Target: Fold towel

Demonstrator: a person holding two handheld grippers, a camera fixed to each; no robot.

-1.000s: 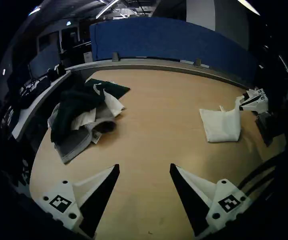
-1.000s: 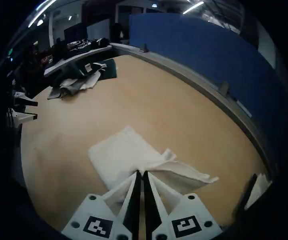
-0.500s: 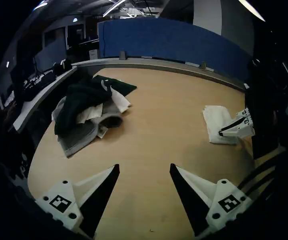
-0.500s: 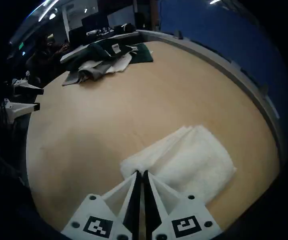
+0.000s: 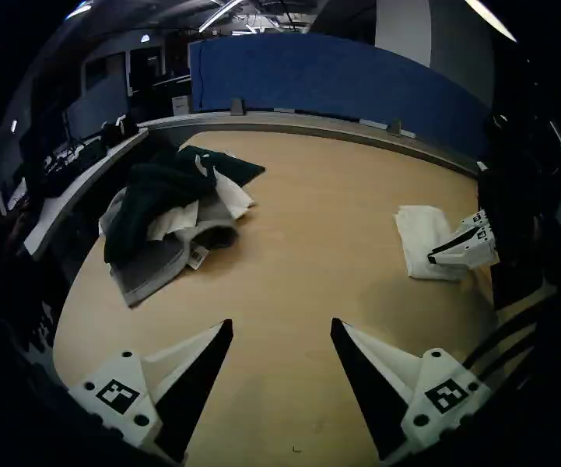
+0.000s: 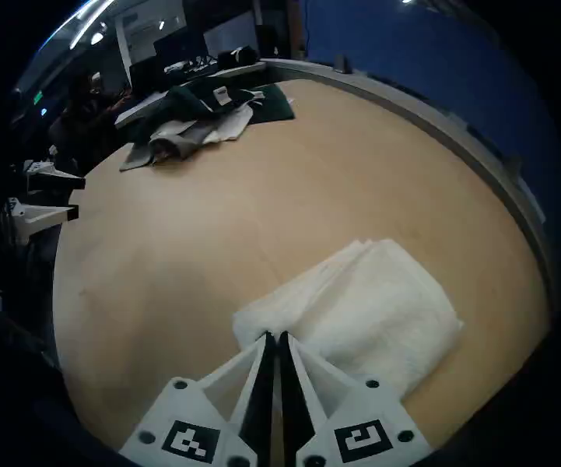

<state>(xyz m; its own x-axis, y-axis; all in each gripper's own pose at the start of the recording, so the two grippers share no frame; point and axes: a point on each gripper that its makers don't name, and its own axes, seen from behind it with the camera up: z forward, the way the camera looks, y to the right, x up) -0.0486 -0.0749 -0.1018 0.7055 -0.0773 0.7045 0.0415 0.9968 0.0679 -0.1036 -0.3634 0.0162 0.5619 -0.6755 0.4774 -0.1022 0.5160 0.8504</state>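
— Wooden bench runs up to the blue partition, and your white towel lies flat on it, toward the partition's right end as the left gripper view has it.

— Agreed, and it looks folded down already: a compact rectangle, with layered edges showing along one side.

— Your right tool is closed to a sliver on the towel's near corner, and seems to be pinching that corner between both fingers.

— Your left tool is spread wide and holds nothing. It hangs over bare bench, farther from the partition than the towel is.

— My reading: the folds on this towel are done, or very nearly. What is left for you is to let that corner go, and perhaps square it up.

— One more thing: a heap of dark and pale cloths sits rumpled toward the partition's left end, none of it folded. Whether those count as your job, I cannot tell.
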